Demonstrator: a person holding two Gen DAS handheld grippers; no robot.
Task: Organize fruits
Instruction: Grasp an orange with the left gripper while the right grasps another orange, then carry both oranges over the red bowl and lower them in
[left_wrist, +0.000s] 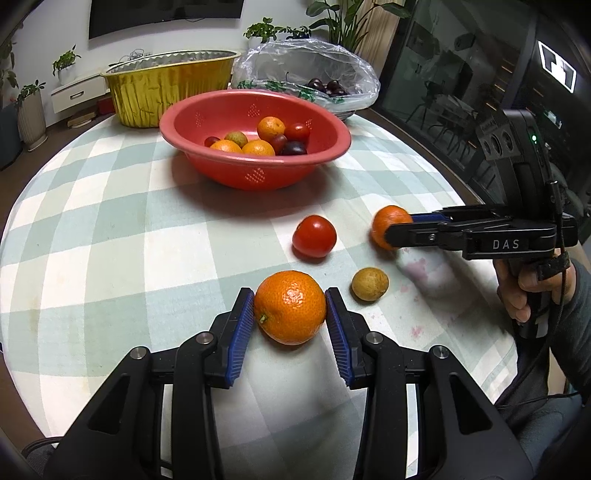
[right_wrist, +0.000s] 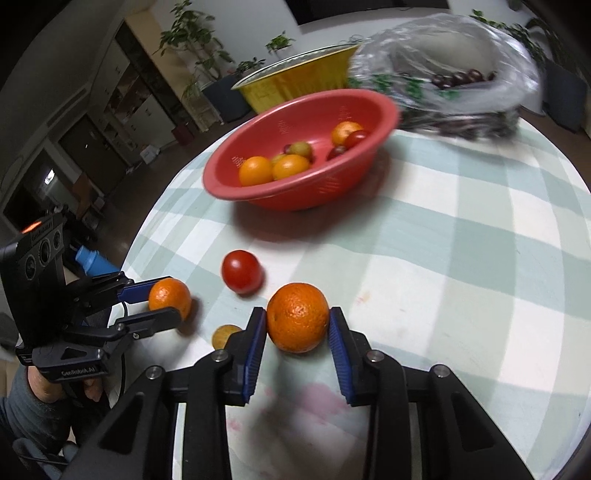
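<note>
My left gripper (left_wrist: 290, 308) is shut on an orange mandarin (left_wrist: 290, 306) low over the checked cloth; it shows from the side in the right wrist view (right_wrist: 168, 301). My right gripper (right_wrist: 297, 321) is shut on a second mandarin (right_wrist: 297, 317), seen from the left wrist view (left_wrist: 391, 227) at the right. A red tomato (left_wrist: 314, 236) and a small yellow-brown fruit (left_wrist: 369, 284) lie loose on the cloth between them. The red colander bowl (left_wrist: 332, 125) behind holds several mandarins, tomatoes and dark fruits.
A gold foil tub (left_wrist: 170, 88) stands at the back left. A clear plastic bag (left_wrist: 314, 62) with dark cherries sits behind the bowl. The round table (left_wrist: 92, 229) drops off on all sides. Pink stains mark the cloth near my right hand.
</note>
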